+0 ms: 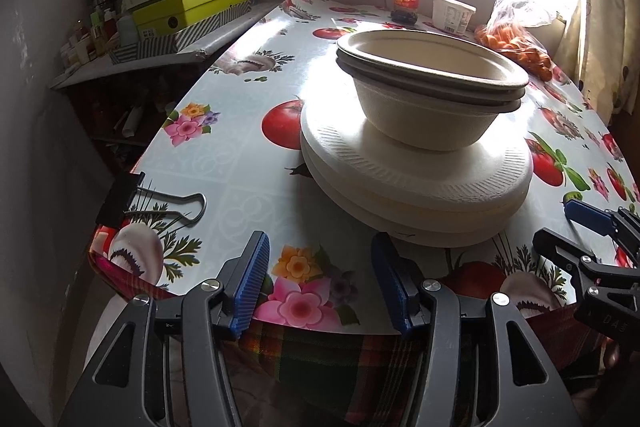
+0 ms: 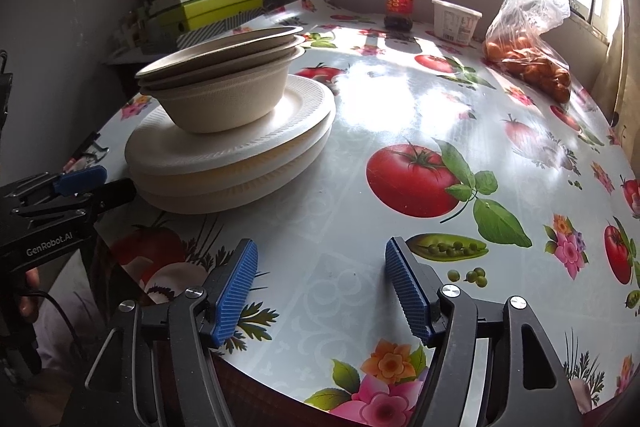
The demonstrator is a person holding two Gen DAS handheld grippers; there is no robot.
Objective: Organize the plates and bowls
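Note:
A stack of three beige paper bowls (image 1: pixel 428 99) (image 2: pixel 224 95) sits on a stack of three white paper plates (image 1: pixel 420 195) (image 2: pixel 224 163) near the front edge of the table. My left gripper (image 1: pixel 320 267) is open and empty, just in front of the plates at the table edge. My right gripper (image 2: pixel 320 275) is open and empty, over the table to the right of the stack. The right gripper also shows at the right edge of the left wrist view (image 1: pixel 592 227). The left gripper shows at the left of the right wrist view (image 2: pixel 76 187).
The table wears a glossy fruit-and-flower cloth (image 2: pixel 400 115). At the back stand a sauce jar (image 2: pixel 400 1), a white tub (image 2: pixel 456 21) and a bag of oranges (image 2: pixel 528 47). A binder clip (image 1: pixel 120 203) grips the left edge. Boxes (image 1: pixel 188 7) pile on a side shelf.

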